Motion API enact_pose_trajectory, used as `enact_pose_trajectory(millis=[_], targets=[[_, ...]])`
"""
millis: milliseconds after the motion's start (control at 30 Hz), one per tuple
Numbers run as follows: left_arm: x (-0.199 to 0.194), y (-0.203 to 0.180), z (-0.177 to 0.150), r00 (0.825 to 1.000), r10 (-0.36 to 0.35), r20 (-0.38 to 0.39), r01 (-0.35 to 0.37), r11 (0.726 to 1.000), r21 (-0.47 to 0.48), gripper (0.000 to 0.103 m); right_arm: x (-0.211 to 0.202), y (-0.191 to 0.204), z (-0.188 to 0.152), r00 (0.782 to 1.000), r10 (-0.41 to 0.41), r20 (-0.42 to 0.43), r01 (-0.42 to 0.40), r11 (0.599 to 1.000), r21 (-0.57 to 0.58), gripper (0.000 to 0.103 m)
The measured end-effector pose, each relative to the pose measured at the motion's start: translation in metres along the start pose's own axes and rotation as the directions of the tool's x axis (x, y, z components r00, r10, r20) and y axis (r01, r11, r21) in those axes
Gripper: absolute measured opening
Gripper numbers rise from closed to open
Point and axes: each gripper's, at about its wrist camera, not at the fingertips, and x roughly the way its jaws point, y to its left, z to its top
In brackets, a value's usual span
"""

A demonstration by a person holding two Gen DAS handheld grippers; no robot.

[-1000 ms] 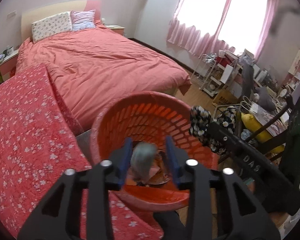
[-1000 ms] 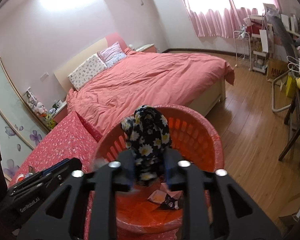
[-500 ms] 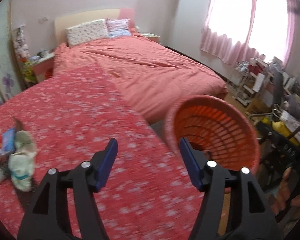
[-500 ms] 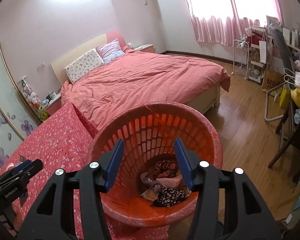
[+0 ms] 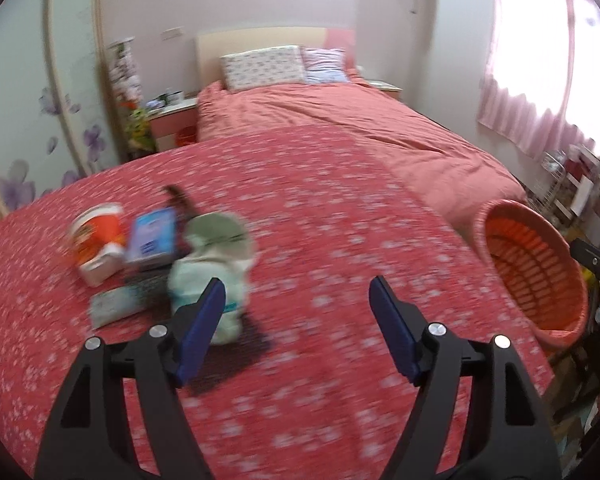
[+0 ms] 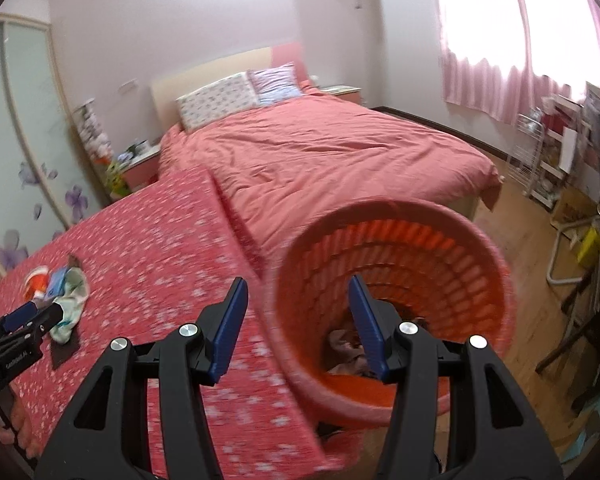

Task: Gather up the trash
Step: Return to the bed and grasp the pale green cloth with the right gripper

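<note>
My left gripper point(image 5: 296, 320) is open and empty above the red flowered table cover point(image 5: 319, 240). Left of it lies a trash pile: a pale green crumpled cloth point(image 5: 214, 264), a blue packet point(image 5: 154, 236), an orange-and-white cup point(image 5: 98, 236) and a small white packet point(image 5: 114, 306). The orange slatted basket point(image 5: 531, 264) stands at the table's right edge. My right gripper point(image 6: 298, 320) is open and empty over the near rim of the basket point(image 6: 399, 264), which holds crumpled cloth pieces point(image 6: 345, 346). The pile point(image 6: 66, 292) and left gripper point(image 6: 24, 320) show at far left.
A bed with a salmon cover point(image 6: 331, 152) lies beyond the table and basket. A nightstand point(image 5: 172, 120) stands by the headboard. Racks and a chair point(image 6: 571, 184) crowd the right over wooden floor point(image 6: 531, 288). Pink curtains point(image 5: 539, 92) hang on the right.
Both grippers opened and let their items fall into the basket. My left gripper swung left from the basket to the trash pile. My right gripper drifted left over the basket's near rim.
</note>
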Motion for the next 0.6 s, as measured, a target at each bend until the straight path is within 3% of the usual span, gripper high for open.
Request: enact_pose_trajectory(millis=[367,600], targets=[[-0.021,0.122,-0.028,0.987,0.158,-0.009,-0.157,0.974,-0.164,0.073,0.015,0.11,-0.012,0.987,0.144,-0.07,-0.153,0.977,-0.148,0.053],[-0.025,0.17,-0.039,0.979,0.202,-0.029,-0.204,0.953,-0.226,0.073,0.034,0.184,-0.026,0.965,0.224,-0.136,-0.25,0.942,-0.223,0.053]])
